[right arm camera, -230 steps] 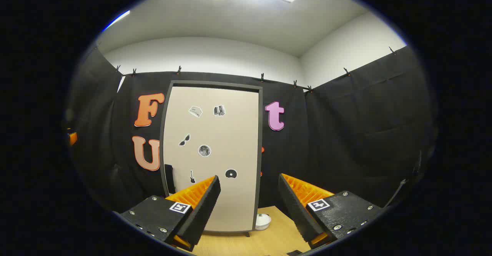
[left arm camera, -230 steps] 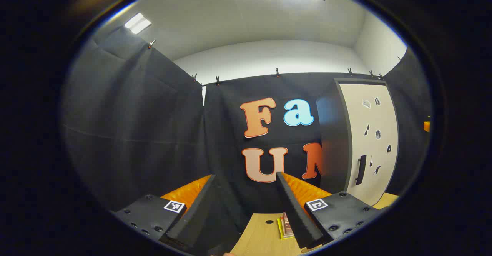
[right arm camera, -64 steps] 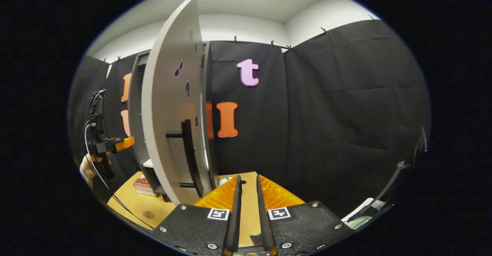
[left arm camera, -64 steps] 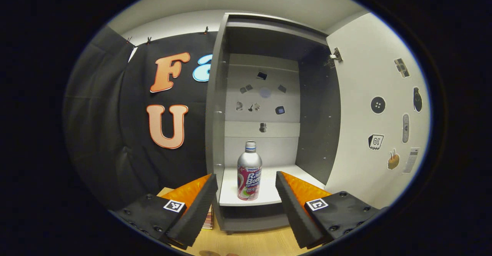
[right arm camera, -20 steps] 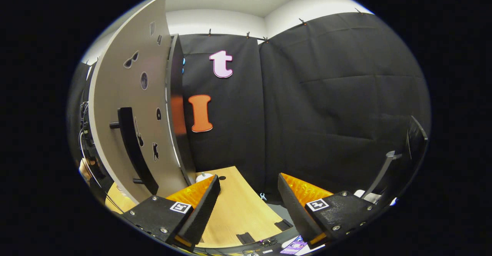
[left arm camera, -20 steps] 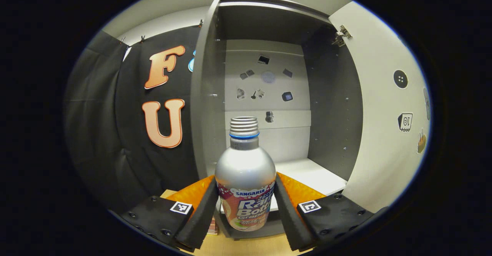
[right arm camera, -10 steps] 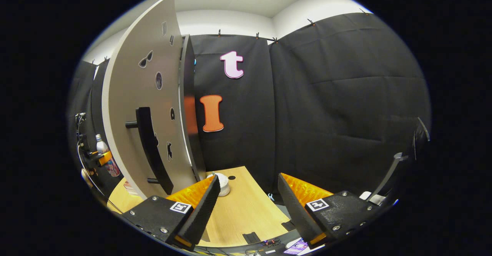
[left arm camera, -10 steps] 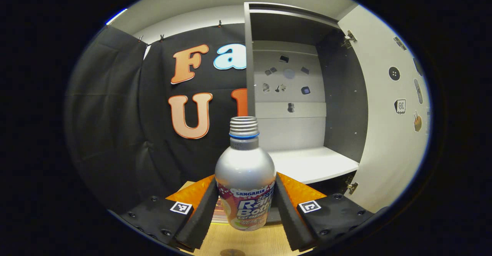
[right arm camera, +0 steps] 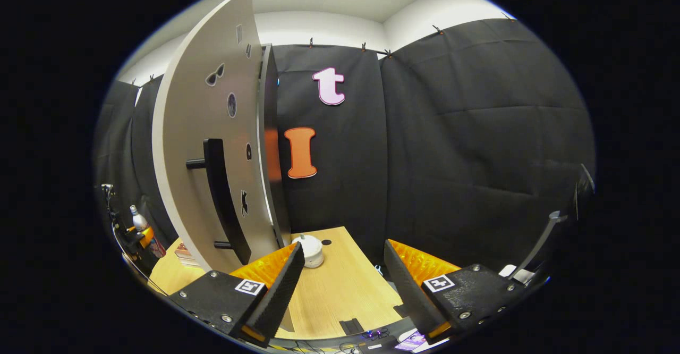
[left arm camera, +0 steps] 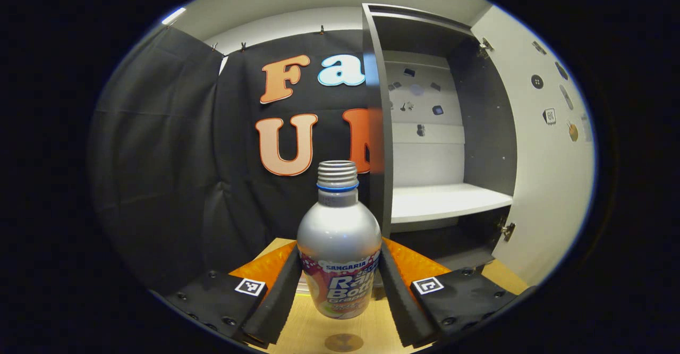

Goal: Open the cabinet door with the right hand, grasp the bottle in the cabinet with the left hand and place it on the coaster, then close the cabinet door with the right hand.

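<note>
The left gripper [left arm camera: 338, 285] clamps the silver bottle [left arm camera: 339, 237], its label unread here, above the worktop [left arm camera: 366, 327]; the right gripper [right arm camera: 342, 277] hangs wide apart beside the open cabinet door [right arm camera: 212, 146].

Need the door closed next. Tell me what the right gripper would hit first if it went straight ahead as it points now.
Probably the booth's black cloth wall. The right gripper is open and aims past the door, which stands off to its left; ahead is bare table, though depth is unclear.
</note>
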Action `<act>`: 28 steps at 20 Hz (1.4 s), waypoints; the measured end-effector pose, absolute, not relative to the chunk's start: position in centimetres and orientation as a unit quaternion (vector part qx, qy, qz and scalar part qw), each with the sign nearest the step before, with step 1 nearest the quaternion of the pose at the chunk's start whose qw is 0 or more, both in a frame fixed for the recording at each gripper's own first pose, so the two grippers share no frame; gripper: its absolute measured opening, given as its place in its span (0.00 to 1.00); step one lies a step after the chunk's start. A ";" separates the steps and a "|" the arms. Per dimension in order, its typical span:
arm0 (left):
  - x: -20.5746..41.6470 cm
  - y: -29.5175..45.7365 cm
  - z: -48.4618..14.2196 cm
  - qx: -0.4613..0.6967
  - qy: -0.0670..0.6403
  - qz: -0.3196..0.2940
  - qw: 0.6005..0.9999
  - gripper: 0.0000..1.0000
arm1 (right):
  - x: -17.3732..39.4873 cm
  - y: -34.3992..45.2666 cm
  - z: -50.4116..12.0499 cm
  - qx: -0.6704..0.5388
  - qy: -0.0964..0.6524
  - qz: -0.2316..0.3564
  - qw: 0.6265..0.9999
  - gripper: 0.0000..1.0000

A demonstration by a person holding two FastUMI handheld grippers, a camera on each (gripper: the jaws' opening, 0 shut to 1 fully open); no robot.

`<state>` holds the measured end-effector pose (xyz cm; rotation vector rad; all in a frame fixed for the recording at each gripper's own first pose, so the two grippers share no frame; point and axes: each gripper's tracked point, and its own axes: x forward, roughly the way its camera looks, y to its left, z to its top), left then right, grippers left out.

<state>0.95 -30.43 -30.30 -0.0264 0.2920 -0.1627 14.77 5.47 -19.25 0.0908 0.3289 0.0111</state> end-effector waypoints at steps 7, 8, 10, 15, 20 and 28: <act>-0.7 -30.2 -37.9 0.007 0.170 -0.089 0.981 0.86 | 14.4 5.5 -19.4 0.034 0.173 0.003 0.984 0.99; -0.9 -30.2 -39.1 0.004 0.176 -0.090 0.980 0.86 | 14.3 5.5 -19.5 0.033 0.175 0.002 0.984 0.99; -1.4 -30.3 -41.4 -0.002 0.191 -0.089 0.978 0.86 | 14.2 5.6 -19.5 0.031 0.178 0.000 0.983 0.99; -2.8 -30.7 -46.5 -0.007 0.222 -0.088 0.971 0.86 | 14.3 5.2 -19.9 0.030 0.187 -0.015 0.982 0.99; -4.3 -30.7 -49.7 -0.031 0.244 -0.078 0.966 0.86 | 14.2 5.0 -19.9 0.043 0.194 -0.035 0.979 0.93; -6.6 -30.6 -52.4 -0.050 0.264 -0.064 0.961 0.86 | 13.6 4.8 -19.9 0.046 0.199 -0.042 0.978 0.99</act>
